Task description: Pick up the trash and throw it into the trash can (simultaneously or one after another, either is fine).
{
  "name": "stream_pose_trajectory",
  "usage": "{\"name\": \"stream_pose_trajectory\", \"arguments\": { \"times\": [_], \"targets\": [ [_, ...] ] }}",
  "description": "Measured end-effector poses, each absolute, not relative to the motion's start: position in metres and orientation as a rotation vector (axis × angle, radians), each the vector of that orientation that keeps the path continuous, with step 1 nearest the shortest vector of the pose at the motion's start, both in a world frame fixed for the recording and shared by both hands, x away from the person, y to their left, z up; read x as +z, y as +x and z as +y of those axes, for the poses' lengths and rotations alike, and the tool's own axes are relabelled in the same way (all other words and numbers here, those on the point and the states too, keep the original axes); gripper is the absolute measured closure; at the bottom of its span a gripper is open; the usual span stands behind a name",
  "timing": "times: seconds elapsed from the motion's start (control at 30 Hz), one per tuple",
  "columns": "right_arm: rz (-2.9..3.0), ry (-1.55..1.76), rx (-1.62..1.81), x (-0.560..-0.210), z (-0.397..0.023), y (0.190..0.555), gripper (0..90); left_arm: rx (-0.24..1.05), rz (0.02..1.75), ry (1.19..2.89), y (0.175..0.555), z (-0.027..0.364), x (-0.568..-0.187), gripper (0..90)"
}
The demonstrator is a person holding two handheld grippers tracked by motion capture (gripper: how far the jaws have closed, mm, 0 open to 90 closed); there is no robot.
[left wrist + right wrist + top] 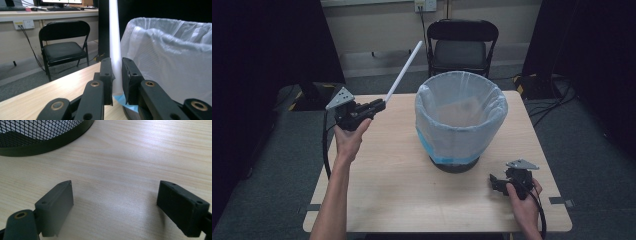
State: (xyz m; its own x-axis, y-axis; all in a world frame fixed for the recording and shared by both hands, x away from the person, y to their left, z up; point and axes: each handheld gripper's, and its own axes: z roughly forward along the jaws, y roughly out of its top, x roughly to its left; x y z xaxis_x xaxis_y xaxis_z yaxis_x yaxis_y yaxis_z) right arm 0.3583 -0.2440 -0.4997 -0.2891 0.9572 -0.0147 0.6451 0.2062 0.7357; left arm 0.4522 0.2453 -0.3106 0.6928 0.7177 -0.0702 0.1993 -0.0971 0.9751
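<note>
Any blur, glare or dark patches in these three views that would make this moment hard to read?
High view: soft overall, black at both upper corners, white plastic tube and bag-lined bin readable. Left gripper view: the tube between the left claw is overexposed and edgeless, chair behind fairly sharp. Right gripper view: pale sheen on the light wooden table, open right claw slightly blurred.

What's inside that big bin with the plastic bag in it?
From above, the bin shows just its pale bag liner, and no rubbish is visible inside it. The near wall hides the very bottom.
</note>
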Motion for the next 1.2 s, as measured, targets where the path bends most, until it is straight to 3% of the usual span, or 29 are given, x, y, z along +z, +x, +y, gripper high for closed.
{"name": "stream_pose_trajectory", "arguments": {
  "times": [1.2],
  "targets": [
    [2.012, 1.484, 0.869, -0.500, -0.244, 0.358, 12.9, 0.492, 0.602, 1.615, 0.450, 0.195, -0.261, 80.0]
  ]
}}
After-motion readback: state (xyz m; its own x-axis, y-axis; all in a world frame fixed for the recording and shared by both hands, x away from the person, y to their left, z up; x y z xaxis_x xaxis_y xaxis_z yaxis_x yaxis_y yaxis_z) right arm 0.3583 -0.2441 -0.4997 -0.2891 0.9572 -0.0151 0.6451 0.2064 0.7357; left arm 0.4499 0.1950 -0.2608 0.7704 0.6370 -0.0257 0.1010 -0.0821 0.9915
